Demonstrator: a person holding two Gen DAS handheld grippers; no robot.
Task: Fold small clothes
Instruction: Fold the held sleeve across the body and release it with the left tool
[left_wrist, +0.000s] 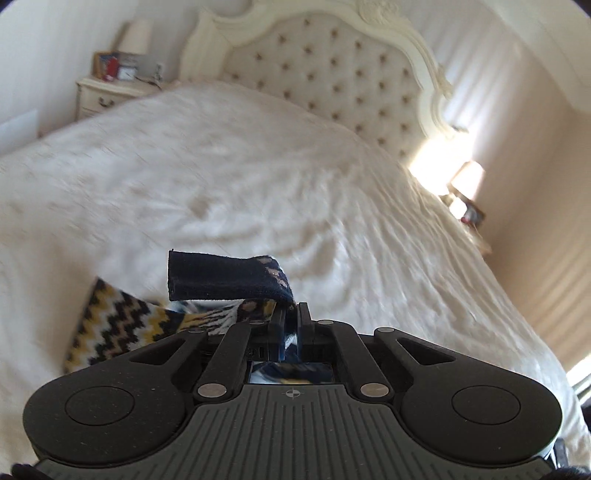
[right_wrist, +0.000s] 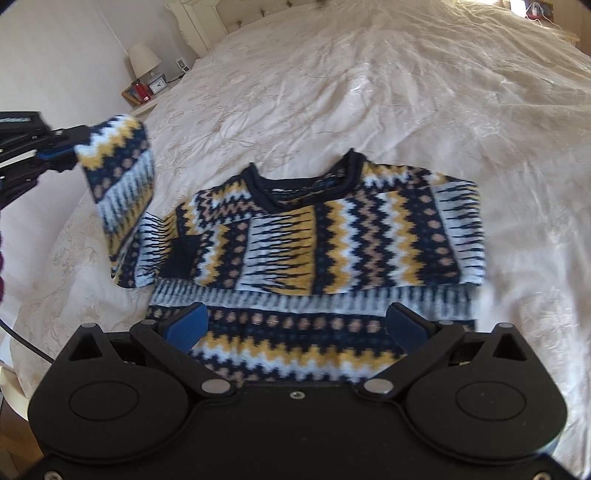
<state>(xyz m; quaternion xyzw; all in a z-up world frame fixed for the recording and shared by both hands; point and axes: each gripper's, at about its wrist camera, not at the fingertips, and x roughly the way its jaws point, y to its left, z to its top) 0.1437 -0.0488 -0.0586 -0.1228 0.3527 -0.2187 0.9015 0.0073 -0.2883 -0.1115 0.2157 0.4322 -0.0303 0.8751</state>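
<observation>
The sweater (right_wrist: 317, 243) lies flat on the bed (right_wrist: 406, 110), neckline toward the headboard (left_wrist: 332, 74), hem nearest the right tongs (right_wrist: 295, 325). One sleeve appears already folded across the chest, its dark cuff sitting left of centre. The other sleeve (right_wrist: 118, 177) is off the bed — lifted up and out to the left of the sweater's body, hanging from the left tongs (right_wrist: 70, 147), which are clamped on it near the cuff (left_wrist: 221, 277). In the left wrist view the jaws stand pressed together on dark knit, and the navy cuff flops over to the left above them.

The relation that matters: the held sleeve's long axis runs from its shoulder seam on the sweater's left edge up to the left tongs, so the fold line is that shoulder edge, and the sleeve's target lies to the right of it, across the chest. My guess is the left hand should carry the cuff across the body, low and level, and lay it over the chest.

The right tongs hover just above the hem, jaws wide apart, holding nothing, blue pads (right_wrist: 188, 325) straddling the lower body — well placed to pin the hem. The left view is blurred, so finer detail of the grip is unclear.
</observation>
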